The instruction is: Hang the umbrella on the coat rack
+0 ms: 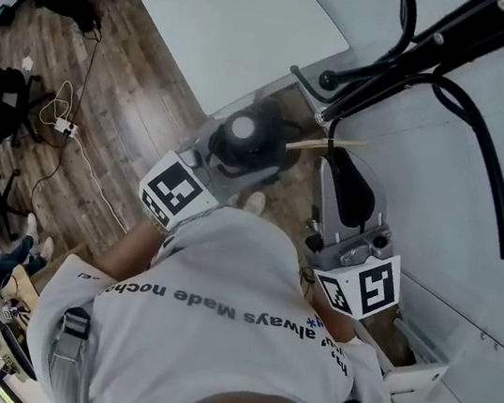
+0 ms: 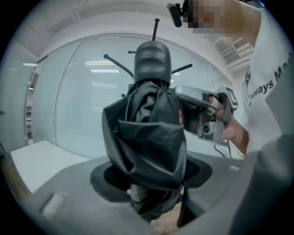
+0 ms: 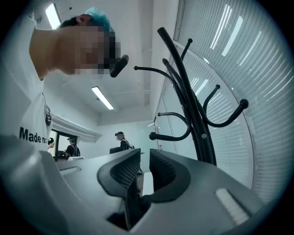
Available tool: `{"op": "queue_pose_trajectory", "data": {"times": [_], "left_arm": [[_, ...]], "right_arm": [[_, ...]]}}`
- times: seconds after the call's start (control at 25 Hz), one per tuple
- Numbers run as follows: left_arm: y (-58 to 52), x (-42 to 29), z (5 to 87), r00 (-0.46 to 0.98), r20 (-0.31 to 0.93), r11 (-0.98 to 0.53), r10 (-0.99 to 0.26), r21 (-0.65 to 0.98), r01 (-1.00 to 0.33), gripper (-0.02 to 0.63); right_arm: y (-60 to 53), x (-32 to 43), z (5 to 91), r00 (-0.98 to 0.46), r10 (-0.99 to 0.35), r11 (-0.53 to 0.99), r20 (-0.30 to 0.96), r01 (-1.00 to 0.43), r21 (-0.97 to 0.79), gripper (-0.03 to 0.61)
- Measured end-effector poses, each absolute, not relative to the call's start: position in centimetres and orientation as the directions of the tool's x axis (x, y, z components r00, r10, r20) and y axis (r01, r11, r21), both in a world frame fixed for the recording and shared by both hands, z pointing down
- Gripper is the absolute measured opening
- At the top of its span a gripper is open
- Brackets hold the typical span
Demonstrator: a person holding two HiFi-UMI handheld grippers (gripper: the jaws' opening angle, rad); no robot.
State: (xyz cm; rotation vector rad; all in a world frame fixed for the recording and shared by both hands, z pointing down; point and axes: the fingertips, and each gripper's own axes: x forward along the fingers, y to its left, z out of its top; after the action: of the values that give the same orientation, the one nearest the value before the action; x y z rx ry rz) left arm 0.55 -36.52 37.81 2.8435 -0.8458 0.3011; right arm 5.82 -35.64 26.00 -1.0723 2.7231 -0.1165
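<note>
A folded black umbrella (image 1: 248,138) (image 2: 147,137) stands upright between my left gripper's jaws, handle end up; the left gripper (image 1: 225,161) (image 2: 154,202) is shut on its bundled fabric. My right gripper (image 1: 338,167) (image 3: 144,170) is just right of the umbrella, tilted up toward the black coat rack (image 1: 458,96) (image 3: 197,124). Its jaws stand almost together with a thin strap (image 3: 127,202) pinched low between them; in the head view a thin strap (image 1: 328,143) runs from the umbrella to its tip. The left gripper view shows the right gripper (image 2: 183,112) beside the umbrella and rack hooks (image 2: 115,62) behind it.
A white table (image 1: 234,13) (image 2: 41,160) stands to the left of the rack. A glass wall with blinds (image 3: 257,92) is behind the rack. Cables and a power strip (image 1: 63,126) lie on the wooden floor. Other people (image 3: 121,140) are at the room's far side.
</note>
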Motion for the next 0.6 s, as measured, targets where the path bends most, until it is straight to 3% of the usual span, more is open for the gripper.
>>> {"op": "queue_pose_trajectory", "data": {"times": [0.6], "left_arm": [[-37.3, 1.5, 36.4, 0.862, 0.256, -0.889, -0.439, 0.018, -0.458, 0.284]], "right_arm": [[-37.0, 3.3, 24.4, -0.779, -0.594, 0.801, -0.201, -0.547, -0.243, 0.075]]}}
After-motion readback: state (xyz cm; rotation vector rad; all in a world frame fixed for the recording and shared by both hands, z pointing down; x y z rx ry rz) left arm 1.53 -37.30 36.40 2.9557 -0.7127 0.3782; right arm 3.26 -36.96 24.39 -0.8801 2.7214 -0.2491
